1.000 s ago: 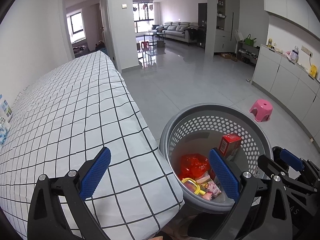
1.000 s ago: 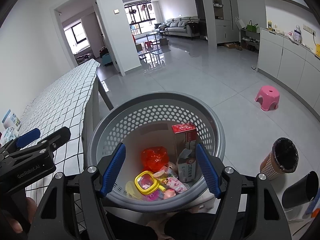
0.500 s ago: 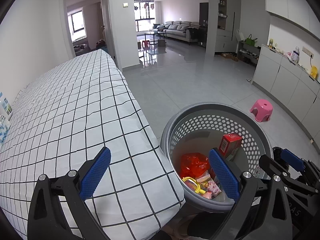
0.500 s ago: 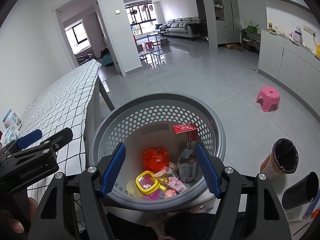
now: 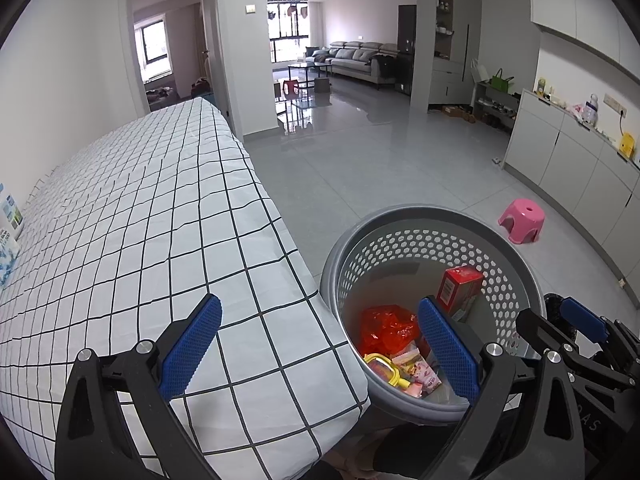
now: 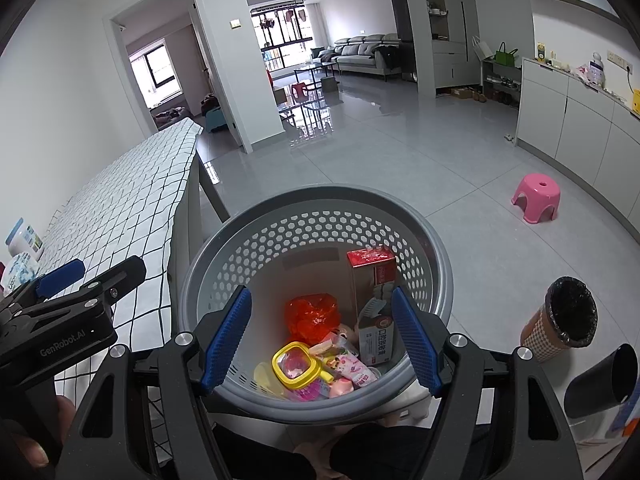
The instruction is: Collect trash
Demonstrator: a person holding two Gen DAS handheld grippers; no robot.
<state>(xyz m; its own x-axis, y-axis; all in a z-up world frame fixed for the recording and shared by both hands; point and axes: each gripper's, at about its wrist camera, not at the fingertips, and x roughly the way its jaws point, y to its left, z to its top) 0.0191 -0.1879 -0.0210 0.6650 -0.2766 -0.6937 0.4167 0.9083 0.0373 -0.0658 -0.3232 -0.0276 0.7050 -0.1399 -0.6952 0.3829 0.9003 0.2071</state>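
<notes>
An open-plan flat with a grey tiled floor (image 6: 460, 184); the checked-cloth worktop (image 5: 160, 216) stands on the left, its near end bare of litter. Compared with a second ago, almost nothing has shifted, which suggests collecting here is about done. The grey perforated basket (image 6: 316, 204) holds the trash: a red toothpaste box (image 6: 374, 300), a red wrapper (image 6: 312, 314), a yellow-rimmed lid (image 6: 294, 364). Left tongs (image 5: 316, 344) and right tongs (image 6: 320, 344) gape wide, gripping nothing.

Pink stool (image 6: 536, 197) on floor; sofa (image 5: 356, 56) far back.
</notes>
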